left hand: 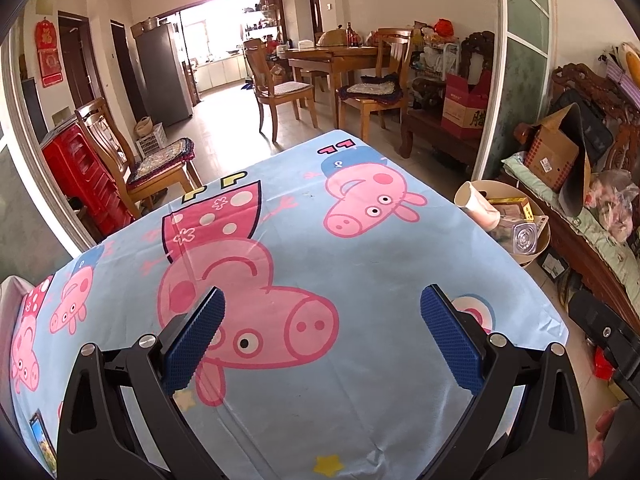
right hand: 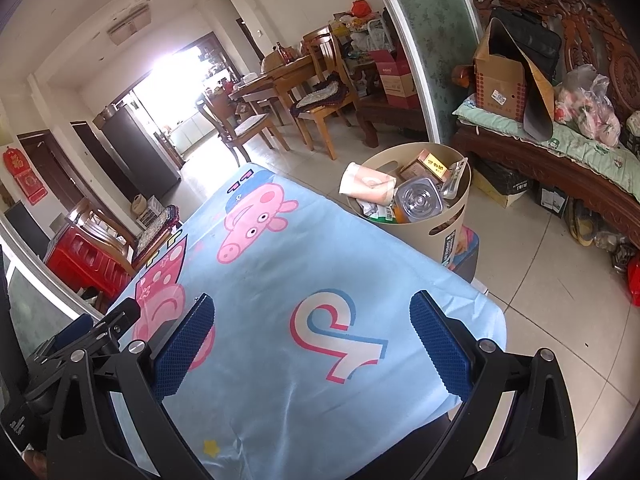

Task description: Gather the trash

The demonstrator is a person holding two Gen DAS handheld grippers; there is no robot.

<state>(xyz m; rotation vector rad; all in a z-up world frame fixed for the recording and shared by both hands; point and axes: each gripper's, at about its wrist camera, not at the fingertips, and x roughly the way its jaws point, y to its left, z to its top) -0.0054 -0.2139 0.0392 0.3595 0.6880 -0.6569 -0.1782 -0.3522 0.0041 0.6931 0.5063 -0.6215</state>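
A beige trash bin (right hand: 448, 222) stands beside the table's right edge. It holds a paper cup (right hand: 368, 184), a clear plastic bottle (right hand: 418, 200), a gold box (right hand: 426, 166) and wrappers. The bin also shows in the left wrist view (left hand: 538, 246). My left gripper (left hand: 322, 316) is open and empty above the blue cartoon tablecloth (left hand: 360, 264). My right gripper (right hand: 310, 320) is open and empty above the cloth's near right part (right hand: 304, 264). The left gripper's body shows at the left edge of the right wrist view (right hand: 80, 344).
Wooden chairs (left hand: 120, 160) and red plastic stools (left hand: 80, 172) stand to the left of the table. A dining table with chairs (left hand: 340, 60) is further back. A carved wooden sofa (right hand: 560, 140) with a cardboard box (right hand: 500, 84) and bags is on the right.
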